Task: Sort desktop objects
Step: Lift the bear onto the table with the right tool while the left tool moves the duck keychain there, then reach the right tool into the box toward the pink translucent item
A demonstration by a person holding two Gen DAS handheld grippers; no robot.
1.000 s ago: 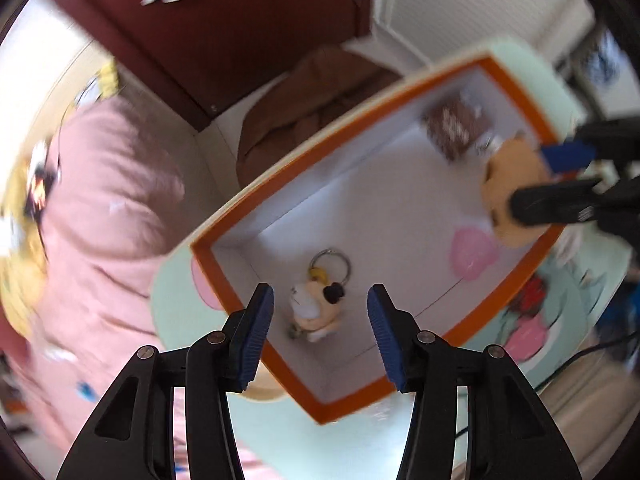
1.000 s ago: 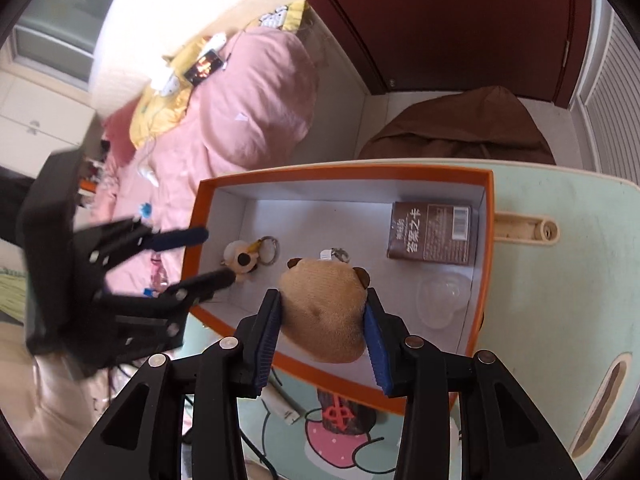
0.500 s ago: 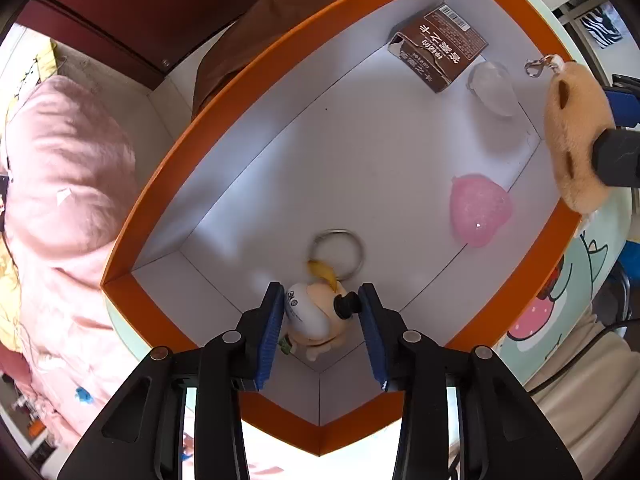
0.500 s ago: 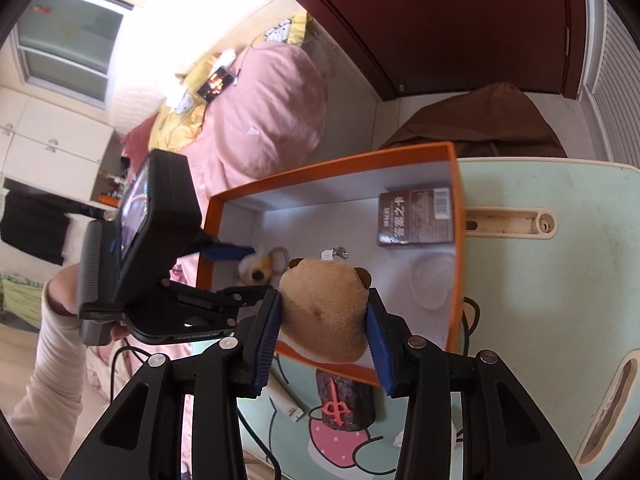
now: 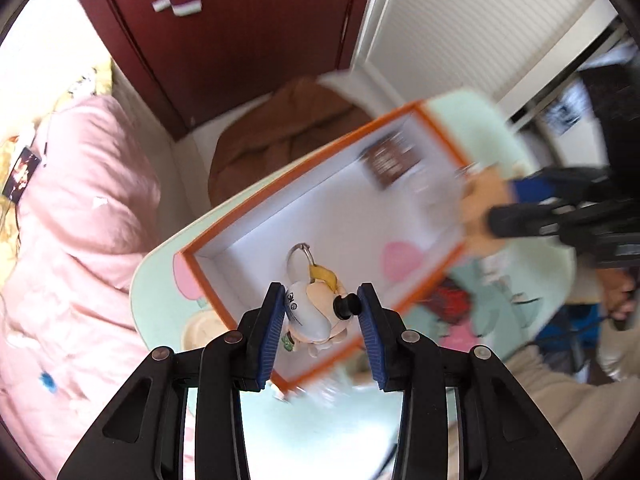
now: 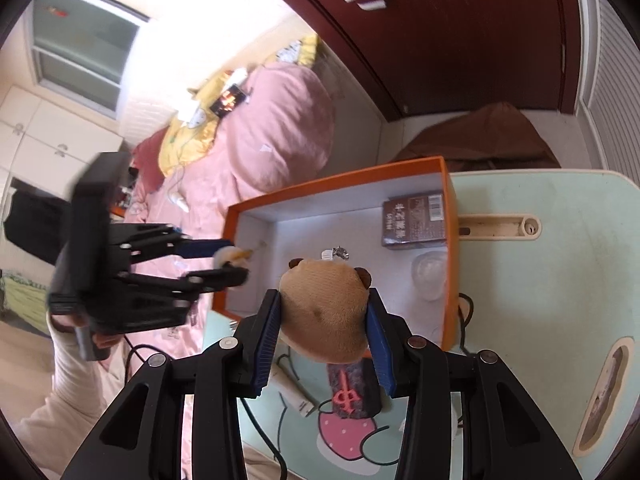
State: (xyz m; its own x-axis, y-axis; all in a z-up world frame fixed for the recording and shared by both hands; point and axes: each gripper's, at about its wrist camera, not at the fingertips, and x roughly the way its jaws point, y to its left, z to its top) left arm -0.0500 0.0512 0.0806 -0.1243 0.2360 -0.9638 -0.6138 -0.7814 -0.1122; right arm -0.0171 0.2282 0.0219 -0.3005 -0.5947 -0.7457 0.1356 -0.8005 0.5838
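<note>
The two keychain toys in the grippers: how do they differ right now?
The brown plush in the right gripper is plain tan, soft and fills the gap between the fingers. The small figure keychain in the left gripper is white and peach, glossy, smaller, with a large ring. Both are gripped and held over the orange box.

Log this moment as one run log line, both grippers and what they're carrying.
left hand-held gripper: shut on small figure keychain | right hand-held gripper: shut on tan plush keychain | both above orange box | brown packet inside box
</note>
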